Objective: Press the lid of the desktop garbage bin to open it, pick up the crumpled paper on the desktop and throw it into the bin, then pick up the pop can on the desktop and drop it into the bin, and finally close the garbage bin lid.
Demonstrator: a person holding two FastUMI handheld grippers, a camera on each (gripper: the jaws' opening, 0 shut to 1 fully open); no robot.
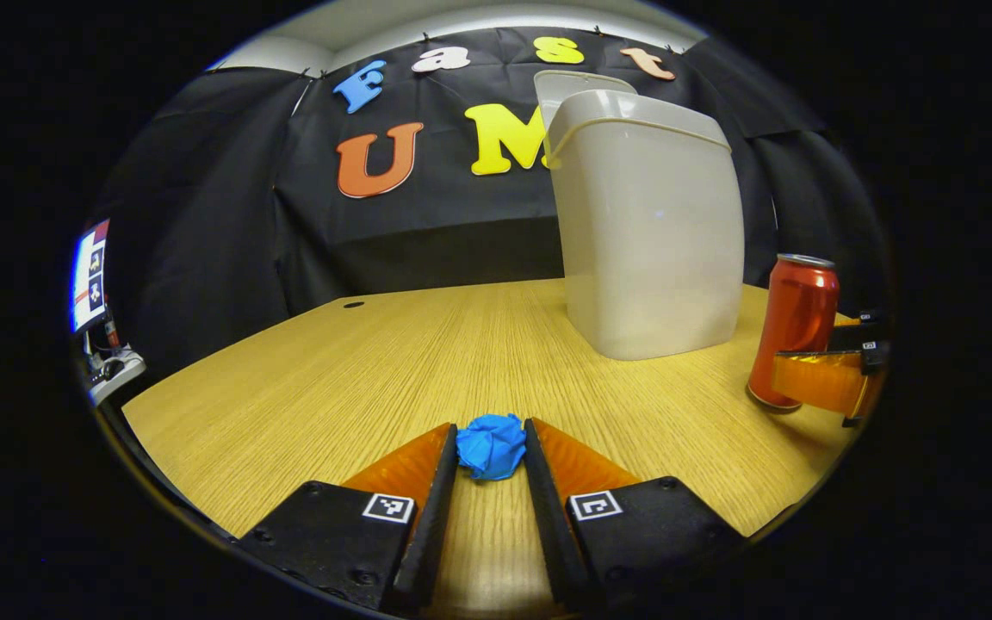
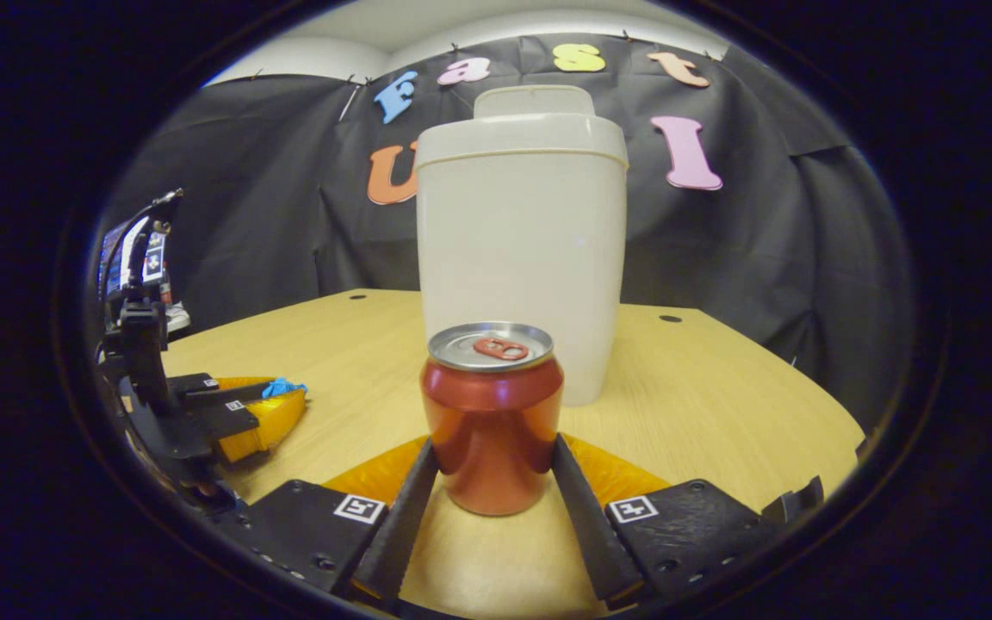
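In the left gripper view, the left gripper pinches the crumpled paper between both fingers, low over the wooden table. The garbage bin stands ahead with its lid tipped up; the pop can stands right of it.

In the right gripper view, the right gripper clasps the can — both fingers press its sides — upright on the table, just before the bin.

A recording booth set up in an office or lab room: black cloth is pinned as a backdrop under a plain white wall, a wood-grain desk has cable holes, and a lit monitor stands at the side
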